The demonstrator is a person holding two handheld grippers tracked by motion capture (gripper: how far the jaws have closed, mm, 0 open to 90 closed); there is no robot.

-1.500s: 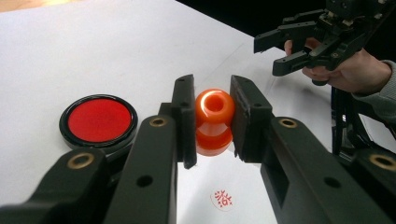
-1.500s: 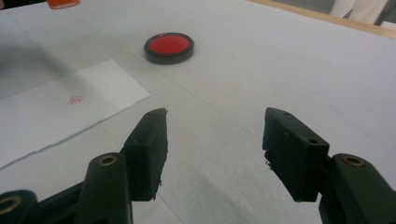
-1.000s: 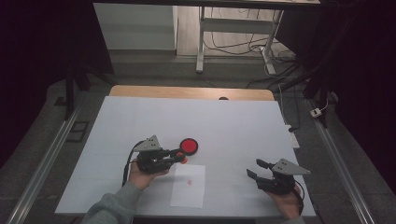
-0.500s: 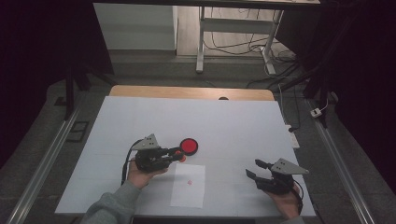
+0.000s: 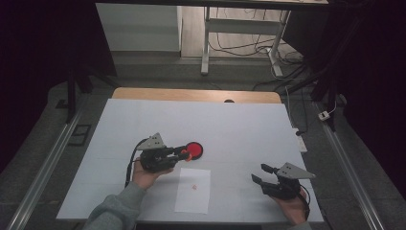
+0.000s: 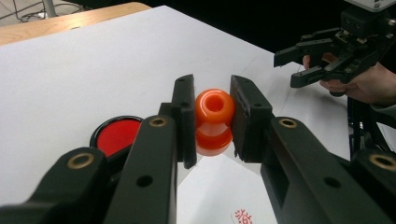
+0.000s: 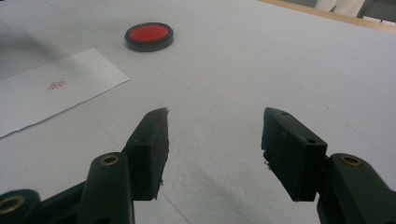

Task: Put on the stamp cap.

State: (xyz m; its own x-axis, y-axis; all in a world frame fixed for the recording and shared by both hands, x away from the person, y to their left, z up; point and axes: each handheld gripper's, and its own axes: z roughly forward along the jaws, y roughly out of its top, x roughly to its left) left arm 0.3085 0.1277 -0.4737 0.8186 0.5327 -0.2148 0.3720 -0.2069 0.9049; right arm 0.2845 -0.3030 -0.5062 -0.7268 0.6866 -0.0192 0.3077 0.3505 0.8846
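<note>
Stamp [image 6: 214, 120] sits clamped between my left gripper's [image 5: 183, 154] jaws, lifted just beside the red ink pad [image 5: 194, 150]; since a second ago it has barely shifted. The paper [image 5: 193, 190], just right of that hand, already carries one red mark [image 5: 194, 187], so I judge re-inking comes next. My right gripper [image 5: 262, 173] waits half-open, holding nothing.

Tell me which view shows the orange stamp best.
The left gripper view: the orange stamp sits close up, clamped between the left gripper jaws. In the high view it is a small orange spot beside the red ink pad.
</note>
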